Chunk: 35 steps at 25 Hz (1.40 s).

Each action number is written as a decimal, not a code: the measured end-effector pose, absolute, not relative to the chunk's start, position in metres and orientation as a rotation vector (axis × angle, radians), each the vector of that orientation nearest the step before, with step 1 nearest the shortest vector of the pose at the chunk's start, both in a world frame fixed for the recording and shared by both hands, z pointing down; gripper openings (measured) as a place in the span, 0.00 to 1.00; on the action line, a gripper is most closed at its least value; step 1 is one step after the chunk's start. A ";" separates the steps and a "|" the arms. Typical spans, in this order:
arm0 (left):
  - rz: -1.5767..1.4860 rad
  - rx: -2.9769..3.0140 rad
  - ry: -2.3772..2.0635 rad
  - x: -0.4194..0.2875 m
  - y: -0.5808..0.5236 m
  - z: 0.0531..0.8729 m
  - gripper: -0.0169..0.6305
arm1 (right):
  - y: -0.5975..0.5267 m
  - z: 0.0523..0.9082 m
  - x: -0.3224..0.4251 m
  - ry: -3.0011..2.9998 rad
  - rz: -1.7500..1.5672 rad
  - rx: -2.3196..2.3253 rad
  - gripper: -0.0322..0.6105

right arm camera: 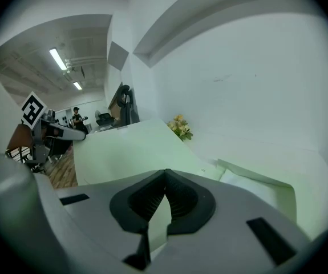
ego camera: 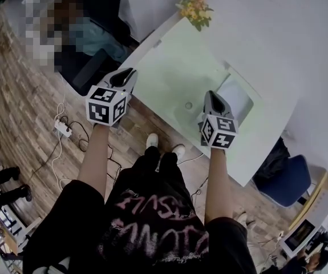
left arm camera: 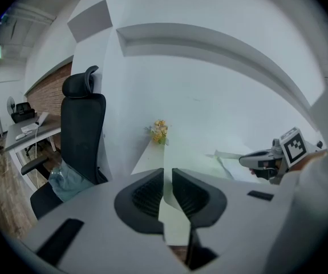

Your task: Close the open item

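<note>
Two things are flanking the pale green table (ego camera: 172,76): a bunch of yellow flowers (ego camera: 196,7) at its far corner and a black office chair (left arm camera: 82,136) to its left. The white flat case (ego camera: 236,97) is lying by the wall on the right. Its lid is tilting up wallward, and its long side is running along the table's edge. Both forearms are reaching forward and slanting down. The left gripper (left arm camera: 168,173) is holding its jaws slightly apart with nothing between them, while the right gripper (right arm camera: 165,173) is keeping its tips together.

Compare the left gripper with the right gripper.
The left gripper has its jaws slightly apart; the right gripper has them touching at the tips. The left gripper is at the edge of the table, the right gripper over it, beside the open white item. Both are empty.
</note>
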<state>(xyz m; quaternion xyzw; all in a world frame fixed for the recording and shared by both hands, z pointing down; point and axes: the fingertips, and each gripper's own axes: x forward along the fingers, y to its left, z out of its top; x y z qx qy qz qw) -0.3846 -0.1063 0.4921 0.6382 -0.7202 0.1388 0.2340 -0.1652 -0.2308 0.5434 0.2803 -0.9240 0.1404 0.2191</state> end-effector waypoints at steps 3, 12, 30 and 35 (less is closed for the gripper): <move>0.386 1.751 -1.990 -0.382 -0.108 0.489 0.10 | -0.234 0.546 -0.153 -2.548 0.401 0.800 0.06; 0.415 1.769 -2.025 -0.373 -0.114 0.475 0.09 | -0.242 0.547 -0.126 -2.543 0.430 0.858 0.06; 0.421 1.898 -2.049 -0.323 -0.117 0.430 0.07 | -0.234 0.524 -0.086 -2.577 0.433 0.930 0.06; 0.379 1.969 -2.027 -0.303 -0.116 0.416 0.06 | -0.229 0.518 -0.069 -2.576 0.433 0.968 0.06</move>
